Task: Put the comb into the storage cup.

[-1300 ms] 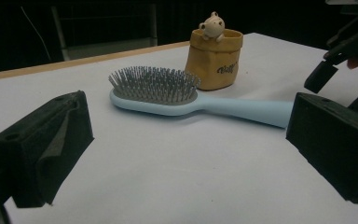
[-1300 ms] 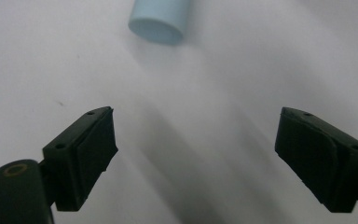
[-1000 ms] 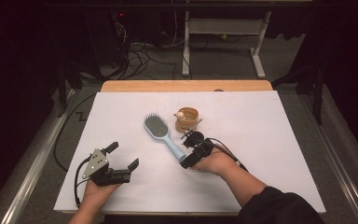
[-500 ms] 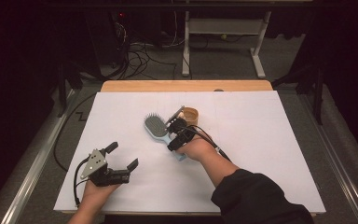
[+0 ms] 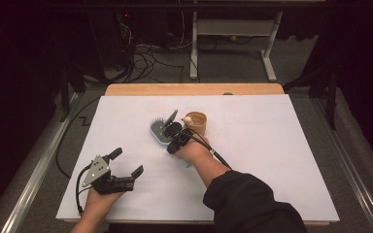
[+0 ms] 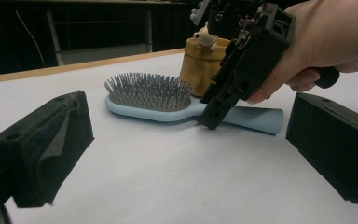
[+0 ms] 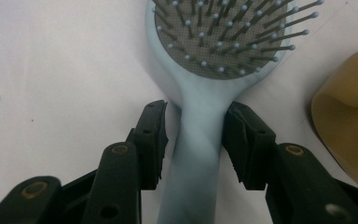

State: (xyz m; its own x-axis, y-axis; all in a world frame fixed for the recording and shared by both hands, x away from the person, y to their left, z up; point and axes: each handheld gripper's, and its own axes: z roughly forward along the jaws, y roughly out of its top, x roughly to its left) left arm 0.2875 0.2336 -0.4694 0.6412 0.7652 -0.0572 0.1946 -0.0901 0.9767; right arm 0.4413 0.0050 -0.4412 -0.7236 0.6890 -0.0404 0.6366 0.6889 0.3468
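Lying bristles-up on the white table (image 5: 272, 160), the blue hairbrush (image 7: 200, 130) has its handle between the right gripper (image 7: 193, 140), whose jaws have just been closing and sit narrowly either side. A tan cup (image 5: 196, 124) stands just beside the brush. Nearer the person, the left gripper (image 5: 126, 162) rests wide and empty.

Smooth matt plastic hairbrush (image 7: 193, 140) with metal bristles lies on matt white paper (image 5: 272, 160).

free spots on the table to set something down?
Bare: the white sheet right of the tan cup, and the far-left corner beyond the left gripper. Crowded: the middle, where the right gripper straddles the hairbrush handle beside the cup.
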